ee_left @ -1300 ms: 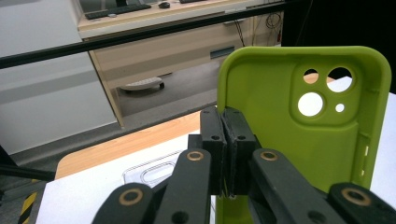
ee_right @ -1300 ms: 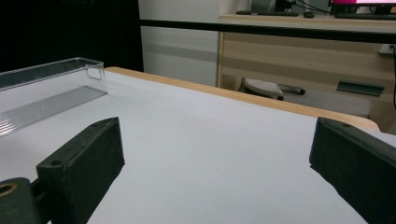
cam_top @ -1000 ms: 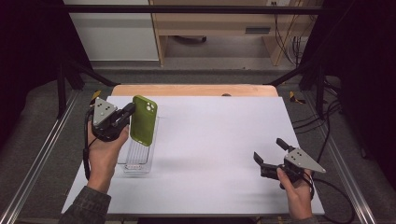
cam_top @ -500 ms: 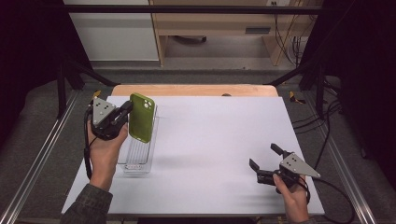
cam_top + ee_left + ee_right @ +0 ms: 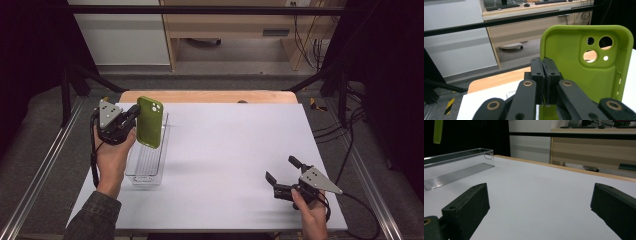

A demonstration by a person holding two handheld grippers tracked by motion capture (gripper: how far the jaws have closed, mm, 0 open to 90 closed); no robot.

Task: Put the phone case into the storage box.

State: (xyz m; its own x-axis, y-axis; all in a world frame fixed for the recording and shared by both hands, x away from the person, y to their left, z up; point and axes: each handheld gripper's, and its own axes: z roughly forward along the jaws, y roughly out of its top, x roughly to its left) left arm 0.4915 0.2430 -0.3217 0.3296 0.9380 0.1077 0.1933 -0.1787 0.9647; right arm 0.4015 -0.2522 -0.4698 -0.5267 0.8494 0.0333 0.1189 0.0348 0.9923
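1. A white table top [image 5: 225, 150] carries the work; a strip of light wood [image 5: 210, 96] runs along its far edge, and grey floor lies beyond it on every side.
2. Black frame bars [image 5: 200, 9] cross the far side of the scene, and aluminium rails [image 5: 40, 165] flank the table to left and right.
3. Behind the table stand a white cabinet [image 5: 120, 30] and a wooden desk [image 5: 235, 25]; loose cables [image 5: 345, 135] trail over the floor at the right.
4. A clear plastic tray [image 5: 147, 155] lies lengthwise on the left part of the table.
5. The left gripper [image 5: 131, 119] is clamped tight on one long edge of a green phone case [image 5: 150, 121], holding it upright above the far end of the tray, clear of the table.
6. The right gripper [image 5: 281, 175] rests low by the near right corner of the table, well apart from the tray; its jaws stand wide with nothing between them.
7. The left gripper view shows what the high view cannot: the hollow inside of the phone case [image 5: 589, 62], its camera cut-outs [image 5: 596, 47] with the wood strip visible through them, and a keyboard [image 5: 501, 7] on the desk.
8. The right gripper view looks level across the table top [image 5: 536, 202], revealing the ribbed floor of the tray [image 5: 456, 176] and a small tab on its rim; a sliver of green hangs at the upper left corner.
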